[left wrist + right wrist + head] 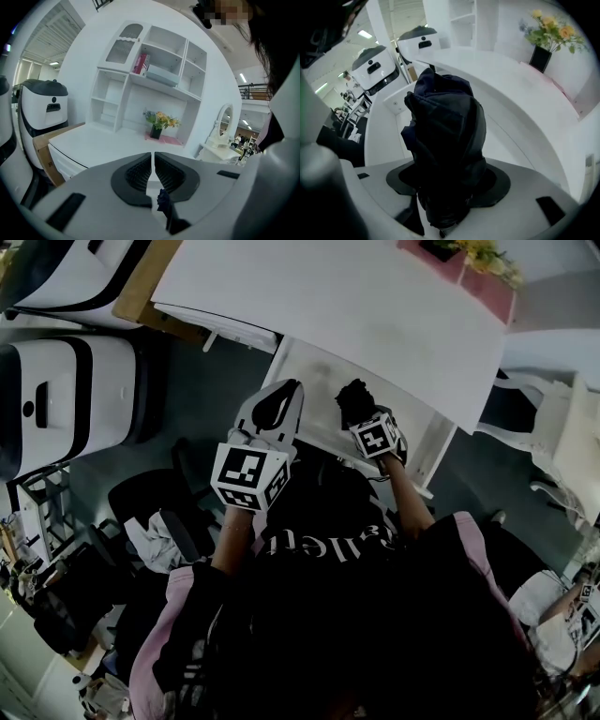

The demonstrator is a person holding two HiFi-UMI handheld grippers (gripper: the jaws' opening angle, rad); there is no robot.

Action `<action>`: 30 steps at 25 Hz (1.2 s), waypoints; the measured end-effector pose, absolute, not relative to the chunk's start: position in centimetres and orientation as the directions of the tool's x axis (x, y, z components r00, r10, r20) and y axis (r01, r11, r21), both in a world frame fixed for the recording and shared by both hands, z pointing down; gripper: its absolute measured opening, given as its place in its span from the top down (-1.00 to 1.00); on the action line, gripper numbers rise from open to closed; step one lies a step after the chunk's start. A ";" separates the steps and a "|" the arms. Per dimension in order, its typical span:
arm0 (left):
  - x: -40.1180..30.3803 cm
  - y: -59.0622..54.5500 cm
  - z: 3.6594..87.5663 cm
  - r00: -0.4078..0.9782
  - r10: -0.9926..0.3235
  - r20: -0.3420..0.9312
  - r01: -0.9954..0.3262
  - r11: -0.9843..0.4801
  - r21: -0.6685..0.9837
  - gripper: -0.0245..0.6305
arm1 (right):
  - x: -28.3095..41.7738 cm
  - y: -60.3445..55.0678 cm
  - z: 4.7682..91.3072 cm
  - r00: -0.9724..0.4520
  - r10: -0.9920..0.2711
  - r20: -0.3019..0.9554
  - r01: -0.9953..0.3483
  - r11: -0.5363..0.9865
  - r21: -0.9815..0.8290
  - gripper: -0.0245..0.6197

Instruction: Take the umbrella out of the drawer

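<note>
Gripping the folded dark umbrella [443, 136] between its jaws, the right tool [361, 418] holds it over the open white drawer [314, 371] under the bench [356, 306]; the left tool [153, 171], jaws pressed together on nothing, hovers alongside.

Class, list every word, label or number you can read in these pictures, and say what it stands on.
"Ballet", upside down and creased, so uncertain: on the black shirt.
Red book: print too small to read.
Marker cube: square patterns, no words.

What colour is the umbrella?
The umbrella is dark navy, nearly black; the right gripper view shows it best.
</note>
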State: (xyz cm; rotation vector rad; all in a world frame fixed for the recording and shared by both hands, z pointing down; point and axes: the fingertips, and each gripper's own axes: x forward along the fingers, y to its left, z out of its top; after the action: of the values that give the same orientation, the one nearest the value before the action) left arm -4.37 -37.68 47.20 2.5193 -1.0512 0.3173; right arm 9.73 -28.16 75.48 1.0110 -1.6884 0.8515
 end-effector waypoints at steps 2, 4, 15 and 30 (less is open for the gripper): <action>-3.5 -37.1 46.9 0.700 -0.626 0.345 -0.712 -0.649 0.267 0.83 | 10.1 -28.3 73.7 -0.219 -0.284 0.933 -0.919 0.381 -0.100 0.02; -2.6 -36.3 46.5 0.707 -0.619 0.342 -0.704 -0.659 0.264 0.83 | 10.3 -28.5 71.7 -0.240 -0.332 0.912 -0.925 0.362 -0.112 0.02; 0.9 -30.9 43.8 0.725 -0.613 0.313 -0.684 -0.693 0.228 0.83 | 12.5 -27.2 58.4 -0.292 -0.607 0.739 -0.947 0.291 -0.135 0.02; 4.8 -18.2 40.7 0.699 -0.667 0.260 -0.715 -0.666 0.214 0.83 | 18.1 -16.1 47.9 -0.295 -0.768 0.569 -0.954 0.276 -0.122 0.02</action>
State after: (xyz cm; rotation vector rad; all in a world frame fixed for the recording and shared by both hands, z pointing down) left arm 4.78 -18.20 40.72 2.6107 -1.0906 0.2289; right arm 18.05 -16.06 47.86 1.5546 -2.1524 0.6321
